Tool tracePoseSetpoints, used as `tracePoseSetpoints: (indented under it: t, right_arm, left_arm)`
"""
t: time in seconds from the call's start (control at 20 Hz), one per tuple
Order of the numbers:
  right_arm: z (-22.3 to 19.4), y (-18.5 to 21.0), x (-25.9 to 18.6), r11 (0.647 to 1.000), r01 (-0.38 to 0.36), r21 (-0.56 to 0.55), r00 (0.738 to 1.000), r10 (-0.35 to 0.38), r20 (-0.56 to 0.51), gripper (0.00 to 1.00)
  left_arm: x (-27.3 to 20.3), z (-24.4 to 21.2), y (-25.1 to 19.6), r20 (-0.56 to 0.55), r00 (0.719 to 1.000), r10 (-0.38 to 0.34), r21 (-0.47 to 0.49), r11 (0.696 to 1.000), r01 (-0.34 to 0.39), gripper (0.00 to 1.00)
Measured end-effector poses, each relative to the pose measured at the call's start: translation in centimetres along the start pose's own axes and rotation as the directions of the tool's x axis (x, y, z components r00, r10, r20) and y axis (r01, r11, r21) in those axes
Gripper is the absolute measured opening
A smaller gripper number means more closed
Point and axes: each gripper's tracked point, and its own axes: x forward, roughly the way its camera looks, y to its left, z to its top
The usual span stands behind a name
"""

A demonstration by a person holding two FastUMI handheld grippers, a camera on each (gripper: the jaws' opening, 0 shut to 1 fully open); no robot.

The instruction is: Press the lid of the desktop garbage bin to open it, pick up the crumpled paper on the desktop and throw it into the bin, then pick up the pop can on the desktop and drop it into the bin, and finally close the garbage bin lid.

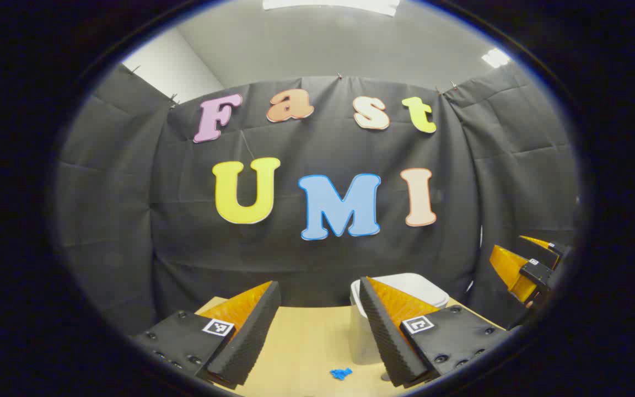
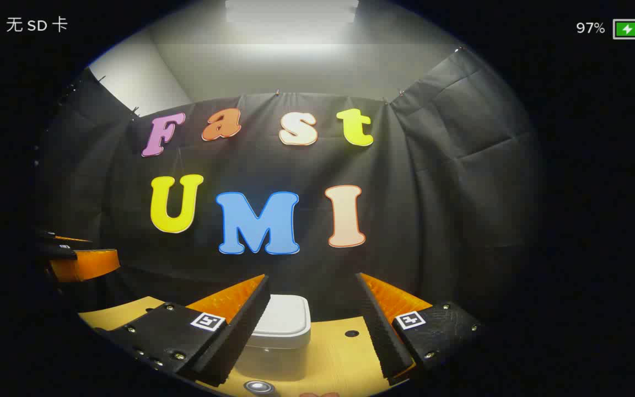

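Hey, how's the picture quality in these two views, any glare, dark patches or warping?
Left gripper view: evenly lit and sharp; fisheye bends the cloth wall, and the bin sits partly behind the left claw. Right gripper view: the ceiling light glares and hazes the top, the edges fall dark, yet the bin between the right claw's fingers reads clearly.

I am holding my left gripper (image 1: 317,331) above the table (image 1: 306,342), with the bin (image 1: 405,289) standing ahead and to its right, partly behind the right finger, lid (image 1: 422,286) down. In the right gripper view, the bin (image 2: 279,331) is sitting between my right gripper's (image 2: 312,325) fingers, ahead on the table (image 2: 345,347). My other gripper (image 2: 80,262) is hanging off to the left.
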Motion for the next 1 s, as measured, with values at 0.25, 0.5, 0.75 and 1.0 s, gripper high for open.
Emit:
tracePoseSetpoints:
  t: [0.25,0.5,0.75,1.0]
  right_arm:
    - [-1.0,2.5,0.9,0.999,-0.026,-0.023,0.999,0.025,-0.031,0.97]
    - [-1.1,5.8,1.6,0.996,-0.080,-0.040,0.996,0.078,-0.052,0.96]
    - [0.1,8.8,2.3,0.991,-0.117,-0.057,0.993,0.115,-0.032,0.97]
    - [-0.4,11.4,3.2,0.984,-0.166,-0.062,0.986,0.163,-0.043,0.96]
  left_arm:
    - [1.9,-1.1,1.0,-0.030,0.999,-0.032,-0.007,0.999,0.032,0.96]
    - [3.6,-2.1,2.0,-0.050,0.998,-0.048,-0.021,0.999,0.047,0.95]
    - [3.8,-2.5,3.9,-0.059,0.998,-0.018,-0.036,0.999,0.016,0.96]
    - [5.0,-2.7,5.8,-0.050,0.999,0.007,-0.047,0.999,-0.009,0.95]
